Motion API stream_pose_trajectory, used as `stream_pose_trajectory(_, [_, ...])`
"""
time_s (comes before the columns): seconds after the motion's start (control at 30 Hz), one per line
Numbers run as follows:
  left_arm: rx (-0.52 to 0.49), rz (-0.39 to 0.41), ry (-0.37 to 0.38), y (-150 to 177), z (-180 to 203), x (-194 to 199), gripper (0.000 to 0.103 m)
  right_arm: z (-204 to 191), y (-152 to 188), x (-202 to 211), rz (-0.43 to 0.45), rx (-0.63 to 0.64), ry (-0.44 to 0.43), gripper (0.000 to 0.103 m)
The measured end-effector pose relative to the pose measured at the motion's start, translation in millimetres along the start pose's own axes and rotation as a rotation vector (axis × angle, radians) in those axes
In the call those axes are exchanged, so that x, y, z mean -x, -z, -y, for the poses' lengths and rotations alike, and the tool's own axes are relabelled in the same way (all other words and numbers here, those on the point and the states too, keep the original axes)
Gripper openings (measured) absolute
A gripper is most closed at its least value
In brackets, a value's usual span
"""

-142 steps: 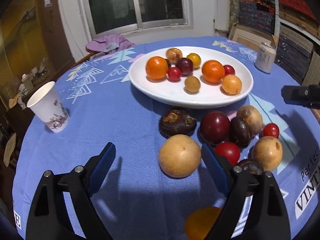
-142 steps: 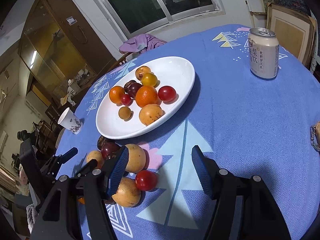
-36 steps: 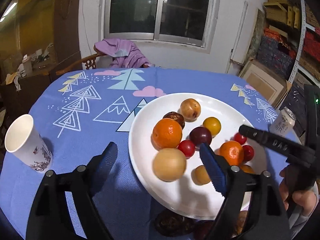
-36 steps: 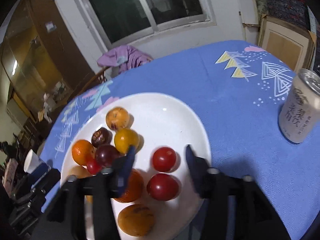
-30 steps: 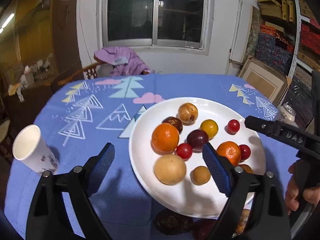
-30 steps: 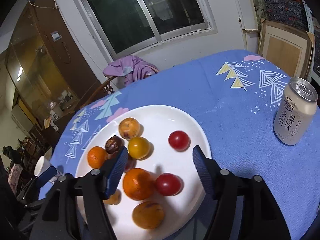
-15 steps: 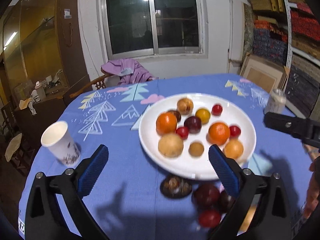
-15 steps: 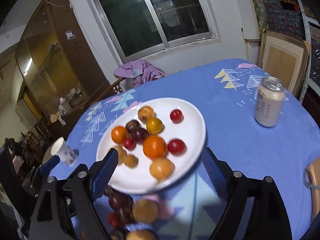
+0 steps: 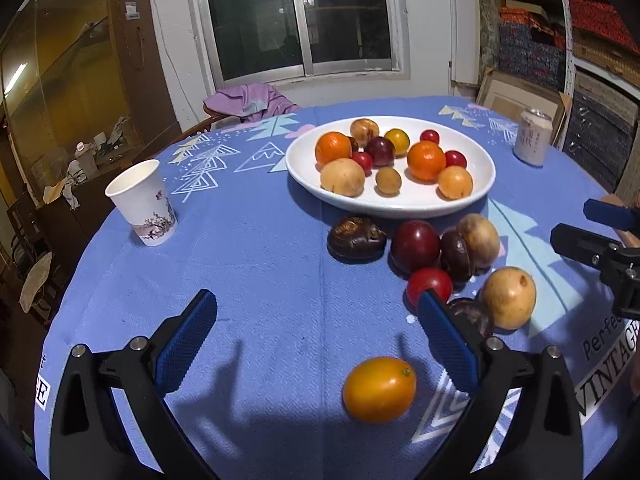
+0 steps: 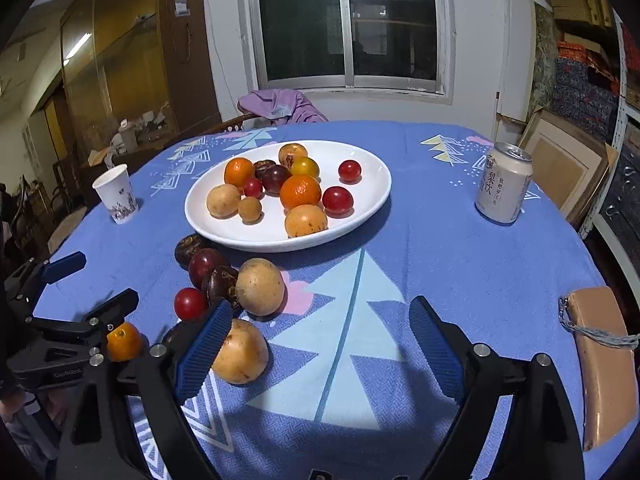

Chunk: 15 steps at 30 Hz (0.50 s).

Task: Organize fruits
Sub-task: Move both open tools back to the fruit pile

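A white plate (image 9: 392,209) (image 10: 280,245) holding several fruits sits mid-table on the blue cloth. In front of it lie loose fruits: a dark brown one (image 9: 356,238), a dark red plum (image 9: 415,245), a red tomato (image 9: 430,285), a tan fruit (image 9: 508,297) (image 10: 240,354) and an orange-yellow fruit (image 9: 379,389) (image 10: 123,341). My left gripper (image 9: 316,308) (image 10: 90,284) stands wide open and holds nothing; the orange-yellow fruit lies on the cloth just below its tips. The jaws of my right gripper (image 10: 320,312) (image 9: 600,236) are opening over bare cloth, the tan fruit beside its left finger.
A paper cup (image 9: 142,204) (image 10: 116,194) stands at the left of the table, a drinks can (image 9: 534,138) (image 10: 505,182) at the right. A tan pouch with a chain (image 10: 600,356) lies by the right edge. A chair with purple cloth (image 9: 248,100) stands behind the table.
Both grippers have drawn back from the plate toward the near table edge, leaving a tan fruit and a red tomato on it. The loose fruits came into view, and the right jaws spread wider.
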<state>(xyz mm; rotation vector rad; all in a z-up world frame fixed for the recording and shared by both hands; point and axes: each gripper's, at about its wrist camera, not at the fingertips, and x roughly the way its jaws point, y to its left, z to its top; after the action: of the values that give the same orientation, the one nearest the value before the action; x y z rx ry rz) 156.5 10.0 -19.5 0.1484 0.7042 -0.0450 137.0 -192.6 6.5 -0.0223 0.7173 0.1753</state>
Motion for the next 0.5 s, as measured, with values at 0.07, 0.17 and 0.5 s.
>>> stream_pose_trajectory(0.07, [-0.016,-0.020,0.005,1.1,4.7,-4.6,0.098,-1.0,0.5,-2.5,-0.015,0.001,-0.008,0.091])
stream_pose_trajectory(0.17, [-0.044,-0.040,0.005,3.1,12.0,-10.6,0.098,-4.5,2.5,-6.2,-0.038,0.014,-0.013,0.091])
stream_pose_trajectory(0.5, [-0.030,-0.106,0.025,5.1,10.0,-26.4,0.098,-17.8,10.9,-16.7,-0.091,0.067,-0.008,0.091])
